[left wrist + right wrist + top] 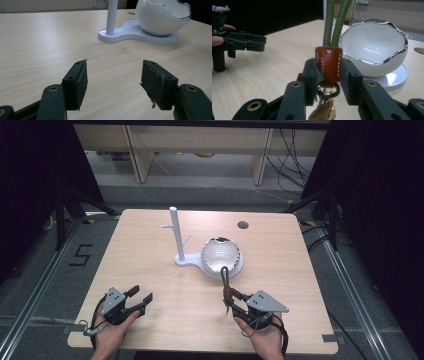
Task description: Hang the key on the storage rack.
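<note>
Lengthwise, keychain strap (329, 63) toward bowl (374, 50)

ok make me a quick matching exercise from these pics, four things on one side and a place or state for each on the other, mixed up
Things:
1. left gripper
2. right gripper
3. white bowl
4. white post

States or places:
A. upright on the stand's base
B. jaws open, nothing between them
C. egg-shaped with a jagged silver rim
D. shut on the brown leather tab of a green cord loop

Pairs: 1-B, 2-D, 3-C, 4-A
</note>
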Demonstrator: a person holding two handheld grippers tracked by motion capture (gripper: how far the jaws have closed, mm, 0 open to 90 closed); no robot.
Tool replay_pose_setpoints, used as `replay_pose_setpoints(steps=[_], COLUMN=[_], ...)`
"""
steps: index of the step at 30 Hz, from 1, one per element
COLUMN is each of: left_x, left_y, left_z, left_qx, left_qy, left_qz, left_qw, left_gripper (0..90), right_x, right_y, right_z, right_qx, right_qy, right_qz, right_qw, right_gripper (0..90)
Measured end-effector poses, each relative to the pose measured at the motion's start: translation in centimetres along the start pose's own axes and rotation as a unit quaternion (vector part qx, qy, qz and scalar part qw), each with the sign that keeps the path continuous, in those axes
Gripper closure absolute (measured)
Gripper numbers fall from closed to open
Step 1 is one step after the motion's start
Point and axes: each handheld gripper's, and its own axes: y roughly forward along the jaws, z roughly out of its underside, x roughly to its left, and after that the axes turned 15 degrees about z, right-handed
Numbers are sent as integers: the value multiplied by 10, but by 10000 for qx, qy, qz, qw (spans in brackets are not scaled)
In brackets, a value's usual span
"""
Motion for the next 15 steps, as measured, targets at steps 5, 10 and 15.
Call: replay_pose_setpoints(steps=[5,10,15], left_x=[0,0,0], left_y=[0,0,0], left_z=[0,0,0], left_qx=[-4,-5,-16], left_qy=[2,4,-35], left_qz=[-2,-3,0], left_qw=[10000,10000,10000], left_gripper=[371,371,371], right_x=[0,1,4], right_y=[1,1,2], right_z=[-2,-4,-8], right_qx=[-106,-191,-232], right_qy=[-44,-66,38], right_qz=[-26,-7,-20], right_qw=[9999,9998,9997], right_gripper=[684,684,684])
